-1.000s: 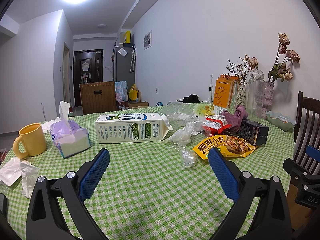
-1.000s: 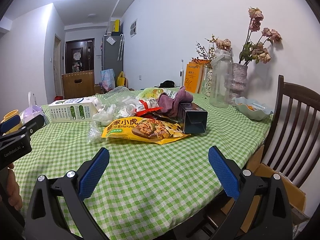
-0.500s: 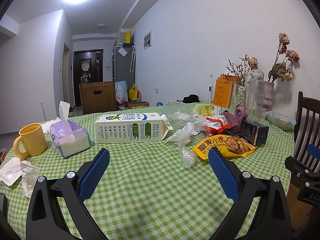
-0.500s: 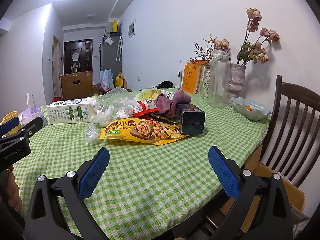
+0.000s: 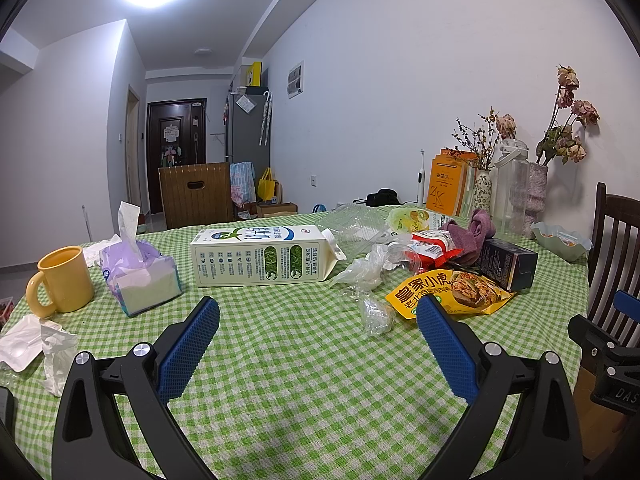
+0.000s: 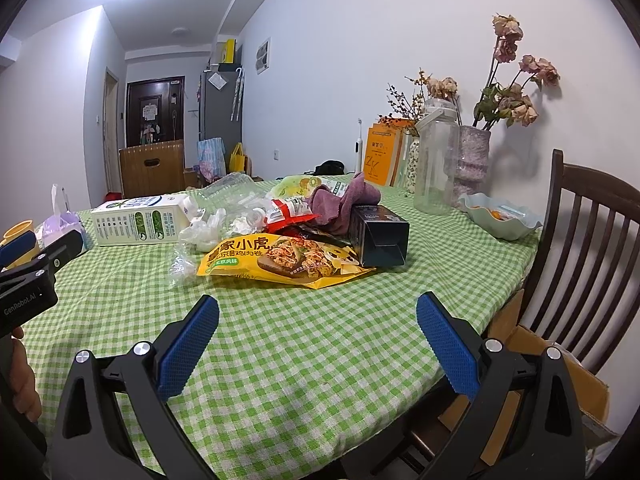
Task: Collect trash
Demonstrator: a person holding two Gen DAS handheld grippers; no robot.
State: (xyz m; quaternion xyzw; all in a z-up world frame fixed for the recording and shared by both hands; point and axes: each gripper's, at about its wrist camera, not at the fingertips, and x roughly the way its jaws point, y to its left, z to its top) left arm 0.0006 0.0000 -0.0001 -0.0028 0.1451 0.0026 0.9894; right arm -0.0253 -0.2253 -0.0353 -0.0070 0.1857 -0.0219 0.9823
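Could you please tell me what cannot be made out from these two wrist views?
- Left view: the white crumpled tissue is cut by the frame edge.
- Right view: the yellow ceramic mug hides behind the left tongs.
- Right view: the dark snack wrapper under the purple cloth is unidentifiable.

yellow mug (image 5: pixel 63 280), tissue pack (image 5: pixel 138 276), vases (image 6: pixel 474 162), wooden chair (image 6: pixel 580 256).

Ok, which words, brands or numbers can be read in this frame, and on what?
"皇家小虎" on the yellow snack bag.
"GenRobot.AI" on the left tool.
"DAS", cut off, on the right tool.
"ZK" on the orange book.
Milk carton: print too small to read.
Black box: unreadable.
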